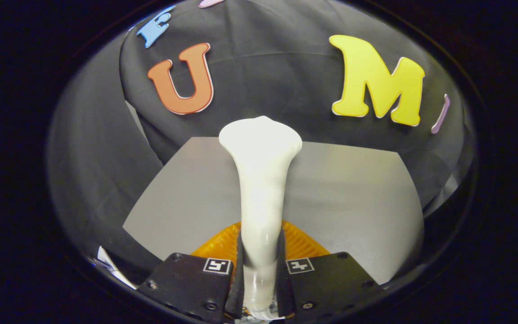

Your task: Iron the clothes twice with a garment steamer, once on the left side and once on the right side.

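A white garment steamer point(260, 180) runs straight ahead from between my fingers, its slim handle widening to a flared head at the far end. My gripper point(260, 265) is shut on the handle, both fingers pressing its sides. The steamer's head hangs above the far part of a grey table point(353, 198). An orange ribbed thing point(216, 246) shows just under the handle, right ahead of the fingers; what it is I cannot tell. No garment can be made out among the dark cloth.
Black cloth point(97, 157) drapes around the table's left, far and right sides. A scrap of white paper point(108, 265) lies low to the left of the fingers.
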{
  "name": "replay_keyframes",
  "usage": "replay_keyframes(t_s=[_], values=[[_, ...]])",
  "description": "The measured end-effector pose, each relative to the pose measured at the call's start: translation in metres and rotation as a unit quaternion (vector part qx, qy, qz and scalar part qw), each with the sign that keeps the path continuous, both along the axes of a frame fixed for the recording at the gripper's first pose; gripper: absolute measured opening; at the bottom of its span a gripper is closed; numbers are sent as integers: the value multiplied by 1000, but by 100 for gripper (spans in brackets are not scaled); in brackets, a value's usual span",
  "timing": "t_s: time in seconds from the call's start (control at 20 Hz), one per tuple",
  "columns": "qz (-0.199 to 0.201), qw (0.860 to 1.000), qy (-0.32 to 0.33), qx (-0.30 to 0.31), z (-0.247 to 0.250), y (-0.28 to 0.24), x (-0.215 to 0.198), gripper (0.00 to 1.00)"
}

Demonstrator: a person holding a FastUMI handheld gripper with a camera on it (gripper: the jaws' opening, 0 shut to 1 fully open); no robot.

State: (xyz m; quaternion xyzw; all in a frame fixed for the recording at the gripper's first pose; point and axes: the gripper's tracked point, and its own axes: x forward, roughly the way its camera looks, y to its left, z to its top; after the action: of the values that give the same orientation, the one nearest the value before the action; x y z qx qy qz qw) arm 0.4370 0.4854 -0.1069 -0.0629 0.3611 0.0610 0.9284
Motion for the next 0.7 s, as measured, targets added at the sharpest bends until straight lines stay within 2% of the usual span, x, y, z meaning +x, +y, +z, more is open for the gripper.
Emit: replay_keyframes(t_s=[0.35,0.7], values=[[18,999,-12,48,21,1,-23,30],[32,997,-55,49,62,-11,-52,30]])
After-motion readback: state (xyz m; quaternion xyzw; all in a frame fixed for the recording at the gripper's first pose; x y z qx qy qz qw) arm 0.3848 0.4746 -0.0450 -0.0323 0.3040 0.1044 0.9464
